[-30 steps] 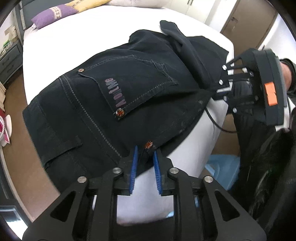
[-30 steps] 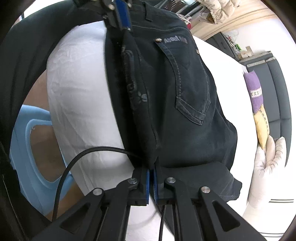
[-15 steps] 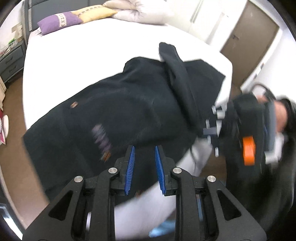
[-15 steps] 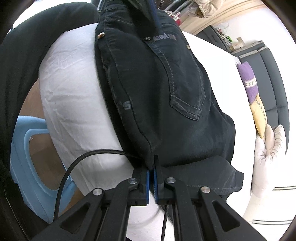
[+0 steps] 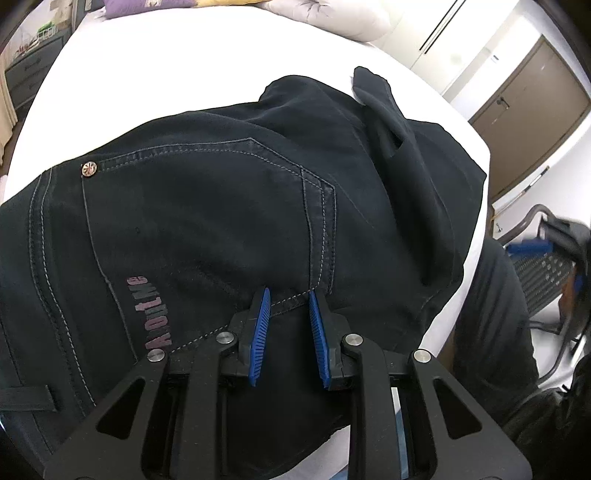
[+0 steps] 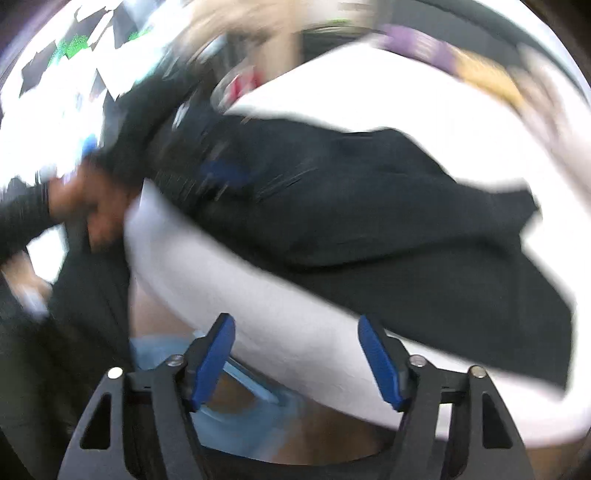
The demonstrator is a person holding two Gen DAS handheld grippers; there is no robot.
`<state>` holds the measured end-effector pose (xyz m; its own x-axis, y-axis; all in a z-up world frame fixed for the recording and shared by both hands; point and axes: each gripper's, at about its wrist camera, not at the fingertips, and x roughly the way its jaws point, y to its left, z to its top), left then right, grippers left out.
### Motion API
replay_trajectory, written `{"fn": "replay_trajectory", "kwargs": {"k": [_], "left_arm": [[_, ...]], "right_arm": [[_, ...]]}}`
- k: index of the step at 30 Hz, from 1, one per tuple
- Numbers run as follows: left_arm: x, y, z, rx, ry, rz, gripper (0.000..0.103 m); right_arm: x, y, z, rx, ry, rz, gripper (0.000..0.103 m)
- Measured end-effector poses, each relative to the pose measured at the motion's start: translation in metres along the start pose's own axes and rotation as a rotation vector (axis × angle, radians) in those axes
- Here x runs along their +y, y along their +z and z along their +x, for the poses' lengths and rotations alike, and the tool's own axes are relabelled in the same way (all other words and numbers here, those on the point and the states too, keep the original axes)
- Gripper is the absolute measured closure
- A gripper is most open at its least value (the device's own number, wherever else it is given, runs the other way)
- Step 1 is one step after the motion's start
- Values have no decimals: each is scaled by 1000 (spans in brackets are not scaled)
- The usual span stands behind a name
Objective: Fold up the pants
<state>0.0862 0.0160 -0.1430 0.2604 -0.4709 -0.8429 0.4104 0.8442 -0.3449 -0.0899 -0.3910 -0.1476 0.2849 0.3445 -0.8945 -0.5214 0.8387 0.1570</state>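
Black jeans (image 5: 221,206) lie folded on the white bed (image 5: 207,74), back pocket with a pink logo facing up, a loose flap (image 5: 384,110) sticking up at the far side. My left gripper (image 5: 288,299) is open and empty, its blue pads hovering just over the pocket's lower seam. In the blurred right wrist view the jeans (image 6: 388,206) lie across the bed edge. My right gripper (image 6: 295,332) is wide open and empty, off the bed's near edge, apart from the cloth. It shows blurred at the right of the left wrist view (image 5: 554,254).
Purple and yellow pillows (image 5: 147,3) and a white duvet (image 5: 325,18) lie at the bed's far end. A light blue stool (image 6: 236,417) stands on the floor below the bed edge. A grey nightstand (image 5: 26,70) stands far left, a brown door (image 5: 528,110) at the right.
My right gripper has let go of the jeans' edge, opened wide and swung away fast. My left gripper moved forward over the back pocket, still open.
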Motion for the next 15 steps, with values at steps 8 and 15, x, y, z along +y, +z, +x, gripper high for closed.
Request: {"fn": "replay_trajectory", "kwargs": {"k": [8,15], "left_arm": [[3,-7,1,-15,22,-29,82],[11,-14,0,-29,2,-93,82]], "right_arm": [[-182,29,-20,-369,293,727,37],[-273,47,39,-441,390,1042,45]]}}
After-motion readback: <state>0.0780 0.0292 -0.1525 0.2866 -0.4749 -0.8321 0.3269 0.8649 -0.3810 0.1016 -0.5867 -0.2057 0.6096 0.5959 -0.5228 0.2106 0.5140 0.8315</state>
